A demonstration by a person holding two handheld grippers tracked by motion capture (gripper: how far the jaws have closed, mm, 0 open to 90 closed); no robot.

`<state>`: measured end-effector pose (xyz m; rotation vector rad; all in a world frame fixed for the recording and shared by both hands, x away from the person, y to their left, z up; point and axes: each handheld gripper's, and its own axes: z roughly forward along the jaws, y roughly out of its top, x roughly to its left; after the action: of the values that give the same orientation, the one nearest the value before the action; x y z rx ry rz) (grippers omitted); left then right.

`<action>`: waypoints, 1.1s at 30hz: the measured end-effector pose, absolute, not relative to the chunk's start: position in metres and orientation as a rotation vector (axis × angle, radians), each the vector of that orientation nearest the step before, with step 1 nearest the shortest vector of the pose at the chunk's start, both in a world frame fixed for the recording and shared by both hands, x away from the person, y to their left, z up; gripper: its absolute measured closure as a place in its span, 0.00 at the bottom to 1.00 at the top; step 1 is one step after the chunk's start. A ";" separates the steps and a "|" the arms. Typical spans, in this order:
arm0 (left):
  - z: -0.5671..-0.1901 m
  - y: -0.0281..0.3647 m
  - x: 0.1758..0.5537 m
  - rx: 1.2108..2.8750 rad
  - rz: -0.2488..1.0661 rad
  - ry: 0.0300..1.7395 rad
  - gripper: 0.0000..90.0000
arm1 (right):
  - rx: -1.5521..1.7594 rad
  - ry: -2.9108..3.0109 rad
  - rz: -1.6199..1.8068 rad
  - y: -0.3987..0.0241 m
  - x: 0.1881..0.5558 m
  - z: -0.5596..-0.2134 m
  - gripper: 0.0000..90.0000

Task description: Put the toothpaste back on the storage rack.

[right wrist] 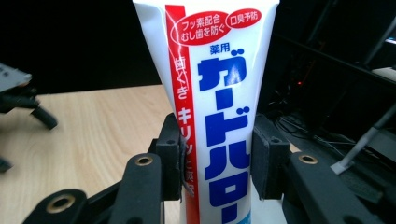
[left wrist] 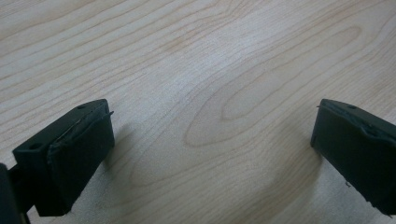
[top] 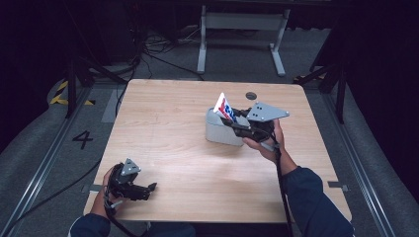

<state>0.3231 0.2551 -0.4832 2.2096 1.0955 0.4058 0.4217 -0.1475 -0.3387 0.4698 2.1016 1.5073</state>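
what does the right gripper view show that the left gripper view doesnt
Right gripper view: a white toothpaste tube with blue and red Japanese lettering, clamped between that gripper's jaws, plus dark floor, cables and a white table leg behind, and the other gripper far off at the left edge.

Left gripper view: its own two jaws set wide apart with nothing between them, close above bare wood grain.

Both share: the light wooden table, and a pair of black jaws rising from the bottom.

Toothpaste tube (top: 225,107) above the bin (top: 221,129), mid-table (top: 168,128); right tongs (top: 236,117) beside it; left tongs (top: 148,190) near front-left edge.
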 end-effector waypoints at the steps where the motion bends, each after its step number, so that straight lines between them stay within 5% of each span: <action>1: -0.483 0.255 0.323 2.212 0.399 1.098 0.00 | 0.476 2.090 1.513 -0.148 0.423 -0.338 0.69; 33: -0.483 0.255 0.323 2.206 0.407 1.099 0.00 | 0.681 2.017 1.487 -0.142 0.470 -0.356 0.69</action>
<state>0.3228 0.2549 -0.4832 2.2056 1.0992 0.4067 0.4700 -0.1415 -0.3555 0.6809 2.0168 1.4872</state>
